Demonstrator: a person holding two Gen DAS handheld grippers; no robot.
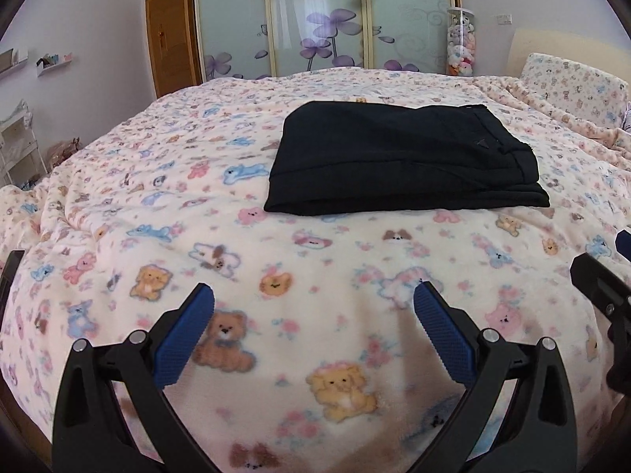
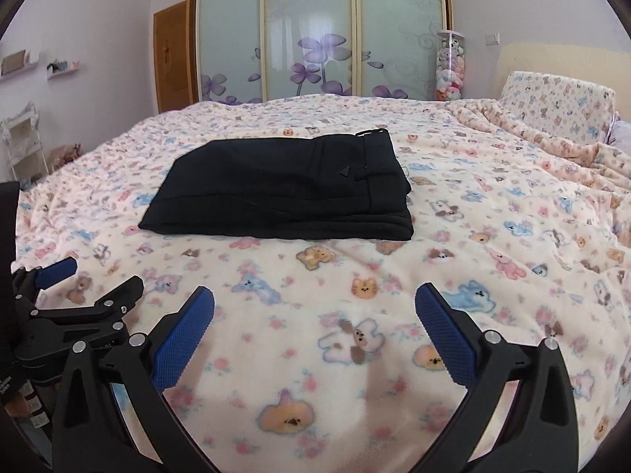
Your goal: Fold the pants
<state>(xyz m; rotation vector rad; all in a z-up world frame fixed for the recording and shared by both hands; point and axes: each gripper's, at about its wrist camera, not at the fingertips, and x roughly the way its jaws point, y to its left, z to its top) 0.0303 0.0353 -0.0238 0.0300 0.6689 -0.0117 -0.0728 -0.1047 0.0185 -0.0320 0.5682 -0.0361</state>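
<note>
Left wrist view: nearest us, our left gripper (image 1: 313, 295) hovers with its jaws spread wide and nothing between them, above the blanket (image 1: 157, 205). At three o'clock we glimpse our right gripper (image 1: 603, 287); in its own view its jaws are also spread and empty. Farther off, at one o'clock, the black pants (image 1: 402, 157) lie folded flat on the blanket, well apart from both grippers. Beyond stands the wardrobe (image 1: 323, 15).

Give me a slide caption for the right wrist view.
Open right gripper above the blanket, facing folded black pants; left gripper alongside.
</note>
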